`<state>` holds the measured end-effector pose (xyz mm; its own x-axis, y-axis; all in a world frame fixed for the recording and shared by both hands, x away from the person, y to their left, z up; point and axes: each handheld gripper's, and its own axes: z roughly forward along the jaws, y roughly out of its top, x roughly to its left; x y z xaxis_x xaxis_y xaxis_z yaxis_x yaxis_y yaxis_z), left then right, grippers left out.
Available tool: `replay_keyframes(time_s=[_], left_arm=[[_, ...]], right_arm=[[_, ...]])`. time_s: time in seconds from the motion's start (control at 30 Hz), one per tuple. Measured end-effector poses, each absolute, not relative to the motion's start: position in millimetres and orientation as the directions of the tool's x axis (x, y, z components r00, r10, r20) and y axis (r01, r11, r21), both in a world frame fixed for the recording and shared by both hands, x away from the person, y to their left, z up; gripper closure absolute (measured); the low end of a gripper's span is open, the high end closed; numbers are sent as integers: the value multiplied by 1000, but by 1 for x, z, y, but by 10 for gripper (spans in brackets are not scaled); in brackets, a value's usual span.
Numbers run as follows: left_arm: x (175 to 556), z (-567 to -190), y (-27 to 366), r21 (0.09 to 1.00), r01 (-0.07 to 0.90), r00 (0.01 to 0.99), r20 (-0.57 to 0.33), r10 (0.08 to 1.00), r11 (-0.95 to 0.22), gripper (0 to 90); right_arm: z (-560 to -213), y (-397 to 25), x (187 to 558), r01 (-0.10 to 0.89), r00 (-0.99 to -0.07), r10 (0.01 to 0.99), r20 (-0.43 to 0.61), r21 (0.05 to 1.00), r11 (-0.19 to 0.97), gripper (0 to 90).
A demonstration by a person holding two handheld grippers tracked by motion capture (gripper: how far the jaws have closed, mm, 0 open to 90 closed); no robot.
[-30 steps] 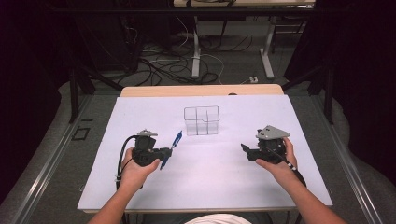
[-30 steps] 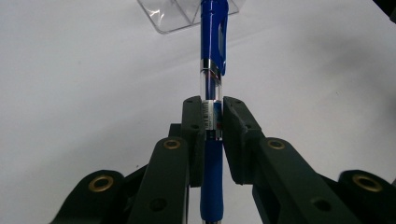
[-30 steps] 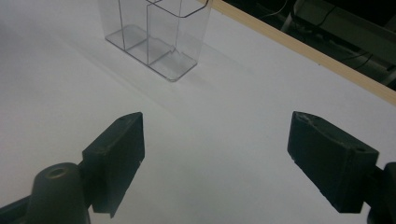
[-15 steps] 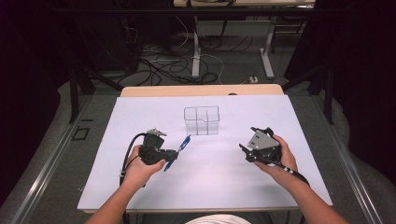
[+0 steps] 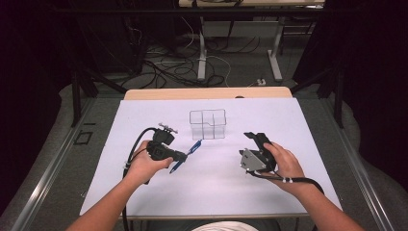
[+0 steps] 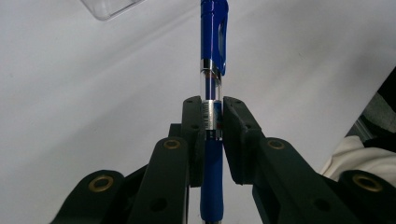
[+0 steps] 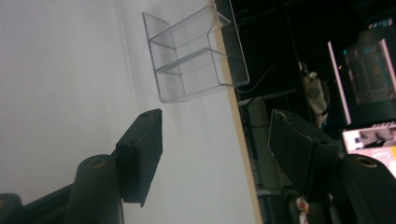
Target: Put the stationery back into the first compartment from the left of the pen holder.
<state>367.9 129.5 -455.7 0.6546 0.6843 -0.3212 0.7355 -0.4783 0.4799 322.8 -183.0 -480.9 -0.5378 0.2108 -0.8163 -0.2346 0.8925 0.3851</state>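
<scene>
Dark floor strewn with cables lay beyond the desk (image 5: 144,192), whose top was covered in plain white. Near its far middle stood a clear plastic organizer (image 5: 208,124) with several open compartments, all seemingly empty. The left gripper (image 5: 185,156) held a blue pen (image 5: 185,156) just short of that organizer; the jaws were closed narrowly on the pen's clear barrel, a little below the silver band and above the blue rubber grip, with the clip end pointing away toward the organizer. The right gripper (image 5: 252,138), tipped on its side in the person's hand, stood well apart from the pen with its jaws wide and nothing between them.

The pen looked light and stiff, so it should carry without sagging. Its smooth round barrel could roll or swivel between flat pads. A hold near mid-length, as here, seemed best for balance; the rubber section would likely grip more surely than the glossy plastic.
</scene>
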Motion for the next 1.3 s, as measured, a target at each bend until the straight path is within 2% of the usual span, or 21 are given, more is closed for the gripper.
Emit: replay_keyframes(time_s=[0.37,0.63,0.7,0.97,1.17,1.3], left_arm=[[381,-450,119,443,738,663,-331,672,-510,792],[386,-451,119,432,747,655,-351,669,-505,792],[387,-451,119,428,747,656,-352,667,-508,792],[388,-451,120,422,752,651,-359,669,-506,792],[386,-449,119,416,753,651,-362,667,-510,792],[386,-449,117,413,747,660,-363,658,-521,792]], right_arm=[[-479,-147,328,-432,-444,-33,-895,182,883,390],[-479,-120,333,-485,-433,-92,-897,146,863,460],[-477,-113,333,-483,-443,-137,-886,107,869,478],[-482,-93,337,-579,-369,-190,-910,65,813,534],[-484,-82,338,-600,-347,-254,-903,6,800,563],[-486,-77,338,-614,-344,-269,-900,-1,789,582]])
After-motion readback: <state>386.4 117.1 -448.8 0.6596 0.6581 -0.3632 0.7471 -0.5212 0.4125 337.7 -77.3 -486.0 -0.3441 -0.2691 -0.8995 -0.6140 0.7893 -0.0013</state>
